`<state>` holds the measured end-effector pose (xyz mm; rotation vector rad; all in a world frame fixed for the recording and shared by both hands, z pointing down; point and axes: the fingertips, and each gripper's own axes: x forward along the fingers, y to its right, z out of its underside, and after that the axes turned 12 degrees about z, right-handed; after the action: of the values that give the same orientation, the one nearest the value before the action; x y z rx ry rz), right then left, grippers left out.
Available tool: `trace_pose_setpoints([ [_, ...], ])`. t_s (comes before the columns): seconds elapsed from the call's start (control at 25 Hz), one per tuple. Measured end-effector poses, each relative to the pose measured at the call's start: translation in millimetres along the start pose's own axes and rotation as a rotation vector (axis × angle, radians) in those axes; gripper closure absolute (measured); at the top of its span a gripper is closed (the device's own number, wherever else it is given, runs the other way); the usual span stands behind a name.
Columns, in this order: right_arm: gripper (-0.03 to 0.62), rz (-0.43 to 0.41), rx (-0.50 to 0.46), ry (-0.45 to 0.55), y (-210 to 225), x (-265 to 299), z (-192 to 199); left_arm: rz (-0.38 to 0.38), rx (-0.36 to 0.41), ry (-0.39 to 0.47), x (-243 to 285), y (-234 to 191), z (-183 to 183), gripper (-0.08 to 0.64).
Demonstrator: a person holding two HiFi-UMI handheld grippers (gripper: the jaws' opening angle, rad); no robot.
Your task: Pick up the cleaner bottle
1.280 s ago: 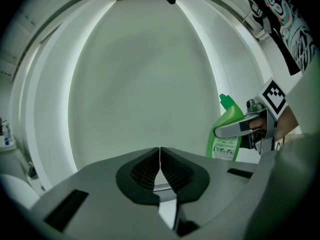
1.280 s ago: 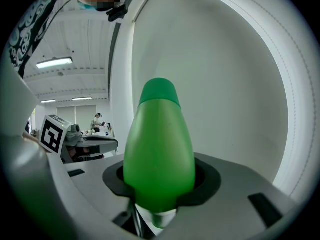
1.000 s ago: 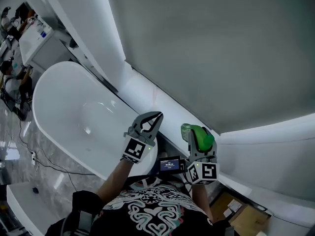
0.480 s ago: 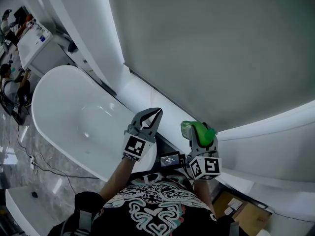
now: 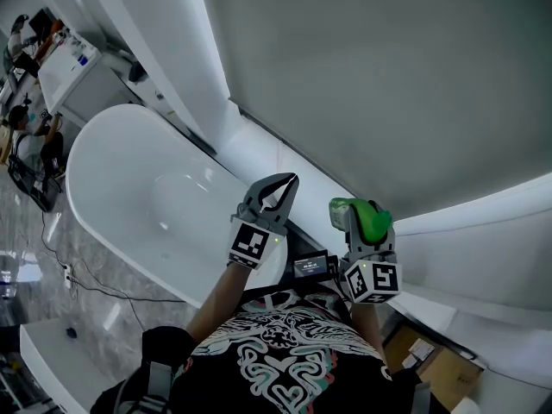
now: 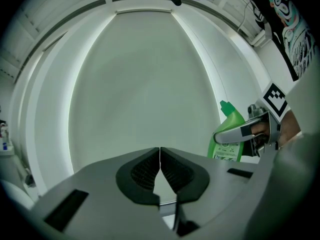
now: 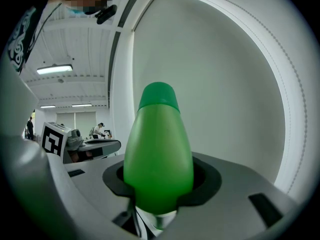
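Observation:
My right gripper is shut on a green cleaner bottle, held up in the air in front of a grey wall. In the right gripper view the green cleaner bottle fills the space between the jaws, its cap pointing up and away. My left gripper hangs to the left of it at about the same height, shut, with nothing between its pads. The left gripper view shows the green cleaner bottle at the right, with a white label and the right gripper's finger across it.
A white oval bathtub lies below left, beside a white ledge along the grey wall. A small screen device sits between my arms. People work at a white table far top left. Cardboard boxes lie bottom right.
Both grippers have shifted slightly right and up in the head view, the bottle staying clamped in the right one. The left gripper stays shut.

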<state>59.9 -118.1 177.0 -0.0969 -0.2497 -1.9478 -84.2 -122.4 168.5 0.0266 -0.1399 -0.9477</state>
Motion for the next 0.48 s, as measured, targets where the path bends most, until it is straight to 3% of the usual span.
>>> trace_pose_setpoints([
  [0.48,0.391,0.015,0.005,-0.015,9.5,5.2,9.9,0.004,-0.011,-0.021,3.0,0.9,12.2,0.541],
])
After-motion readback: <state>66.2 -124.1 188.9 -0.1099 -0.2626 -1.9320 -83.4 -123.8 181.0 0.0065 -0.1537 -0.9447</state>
